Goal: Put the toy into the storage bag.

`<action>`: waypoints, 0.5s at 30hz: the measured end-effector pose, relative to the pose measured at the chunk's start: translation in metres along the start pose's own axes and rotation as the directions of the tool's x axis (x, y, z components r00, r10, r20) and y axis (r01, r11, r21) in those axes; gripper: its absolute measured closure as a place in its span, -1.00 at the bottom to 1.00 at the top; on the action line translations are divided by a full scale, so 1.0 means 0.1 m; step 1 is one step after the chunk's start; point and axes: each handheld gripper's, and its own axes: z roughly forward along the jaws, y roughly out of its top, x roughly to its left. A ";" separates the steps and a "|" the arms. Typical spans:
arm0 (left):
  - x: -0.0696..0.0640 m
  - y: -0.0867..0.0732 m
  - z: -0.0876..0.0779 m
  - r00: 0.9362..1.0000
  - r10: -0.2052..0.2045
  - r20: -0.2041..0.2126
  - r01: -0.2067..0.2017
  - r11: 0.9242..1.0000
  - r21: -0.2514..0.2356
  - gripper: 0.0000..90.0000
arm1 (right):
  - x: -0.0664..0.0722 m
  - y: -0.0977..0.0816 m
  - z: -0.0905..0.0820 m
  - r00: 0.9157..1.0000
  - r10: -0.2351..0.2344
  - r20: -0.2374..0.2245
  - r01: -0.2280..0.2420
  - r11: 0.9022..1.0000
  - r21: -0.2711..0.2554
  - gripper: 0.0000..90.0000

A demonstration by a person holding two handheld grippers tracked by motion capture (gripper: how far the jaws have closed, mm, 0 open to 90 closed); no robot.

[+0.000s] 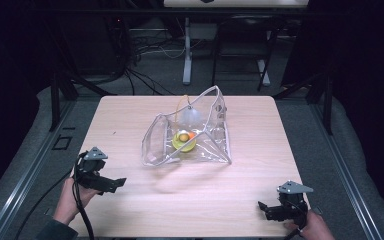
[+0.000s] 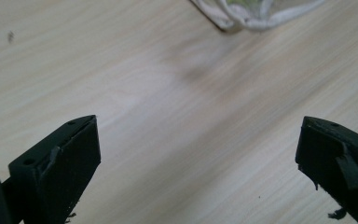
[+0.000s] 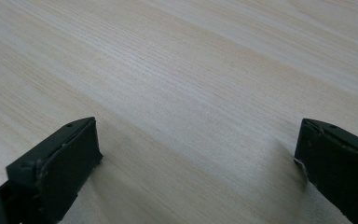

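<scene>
Near table [image 1: 130, 120] front corners: left tongs [image 1: 114, 183], right tongs [image 1: 264, 210] wide, empty; clear bag [image 1: 190, 135] mid-table.

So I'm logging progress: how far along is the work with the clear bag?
Done: the bag stands open mid-table with a yellow bowl inside. In hand: nothing; left gripper and right gripper are open and apart from it. Anything further remains.

No text, label, brand, number or sign can be read anywhere: not on the clear plastic bag [image 1: 190, 132] at the middle of the surface [image 1: 130, 125], nor on the wood grain itself.
</scene>
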 end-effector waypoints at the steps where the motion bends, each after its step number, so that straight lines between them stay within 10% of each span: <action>1: -0.01 -0.03 0.03 1.000 -0.002 0.009 0.002 1.000 0.007 -1.00 | 0.00 0.00 0.00 1.000 0.002 -0.004 -0.002 1.000 -0.002 -1.00; 15: 0.03 -0.23 0.26 0.999 -0.011 0.046 0.006 0.995 0.095 -1.00 | 0.00 0.00 0.00 1.000 0.000 -0.001 0.000 1.000 0.000 -1.00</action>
